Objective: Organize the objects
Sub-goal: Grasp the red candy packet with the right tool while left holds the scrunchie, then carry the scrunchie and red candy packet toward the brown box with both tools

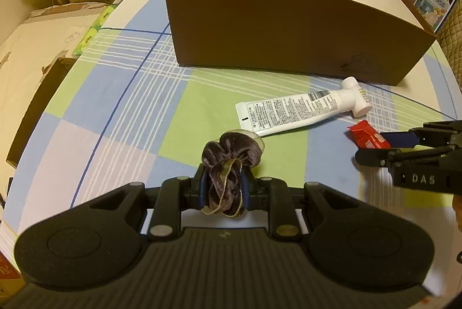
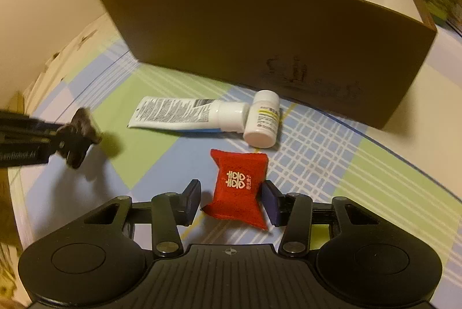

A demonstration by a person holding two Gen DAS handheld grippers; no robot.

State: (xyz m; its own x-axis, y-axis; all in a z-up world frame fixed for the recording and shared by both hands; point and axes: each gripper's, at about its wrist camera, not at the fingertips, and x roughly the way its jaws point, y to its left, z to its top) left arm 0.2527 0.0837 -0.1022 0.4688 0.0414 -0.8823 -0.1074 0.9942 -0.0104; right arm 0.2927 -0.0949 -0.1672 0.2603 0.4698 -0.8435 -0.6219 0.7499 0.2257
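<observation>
Pinching brown scrunchie (image 1: 228, 164) in left tongs (image 1: 223, 187), right tongs (image 2: 232, 200) straddling red packet (image 2: 238, 187)

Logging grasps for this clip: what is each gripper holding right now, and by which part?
Left gripper pinches the brown scrunchie across its bunched lower folds. Right gripper is open, straddling the red packet, not yet gripping it.

Dim warm yellowish indoor light; soft shadows; strong fisheye bending at edges; right view edges motion-blurred.
</observation>
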